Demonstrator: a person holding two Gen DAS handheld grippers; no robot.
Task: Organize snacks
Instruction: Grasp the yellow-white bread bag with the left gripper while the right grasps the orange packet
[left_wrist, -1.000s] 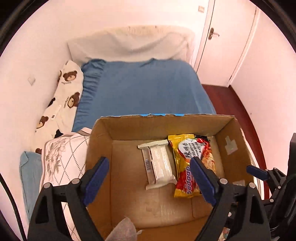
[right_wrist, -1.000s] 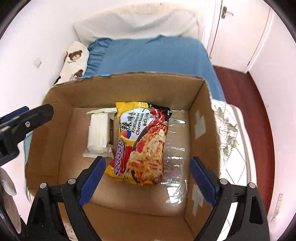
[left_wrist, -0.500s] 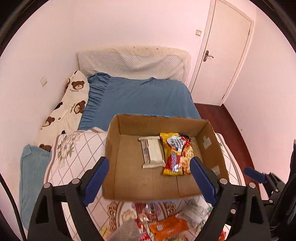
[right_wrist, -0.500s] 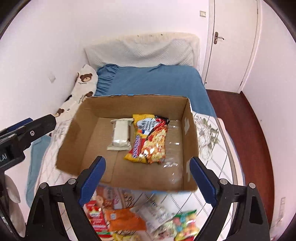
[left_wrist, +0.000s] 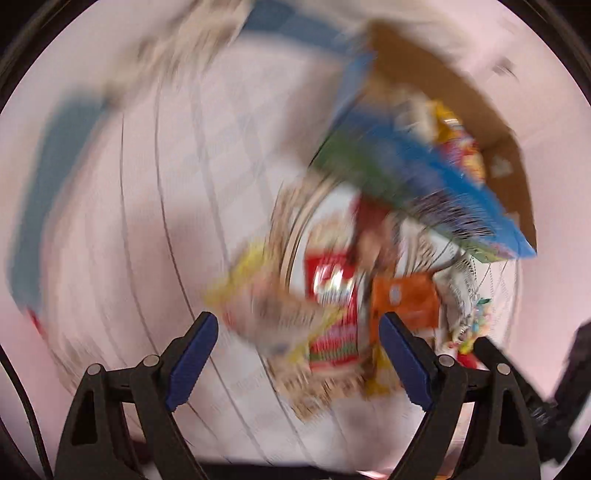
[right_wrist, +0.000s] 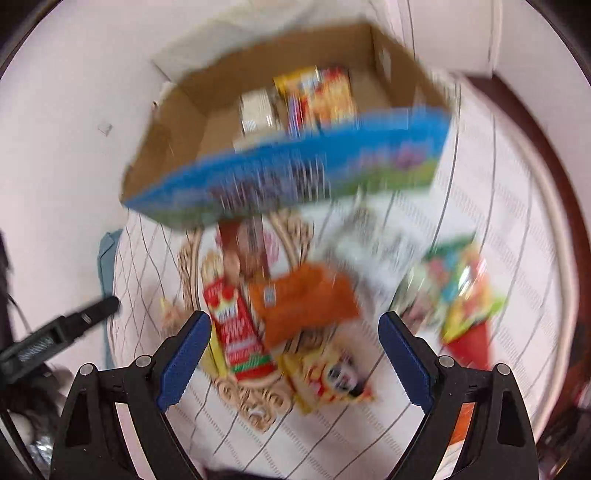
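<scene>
Blurred snack packets defy reading below the cardboard box; both grippers' fingers spread apart, empty.

snack packets before box (two packets inside)

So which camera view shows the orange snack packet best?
The right wrist view: the orange snack packet lies near the frame's middle, blurred but whole. In the left wrist view the orange snack packet sits off to the right, more smeared.

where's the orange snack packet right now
In the right wrist view the orange packet lies centre on the quilt, right of the red packet, below the box.
</scene>
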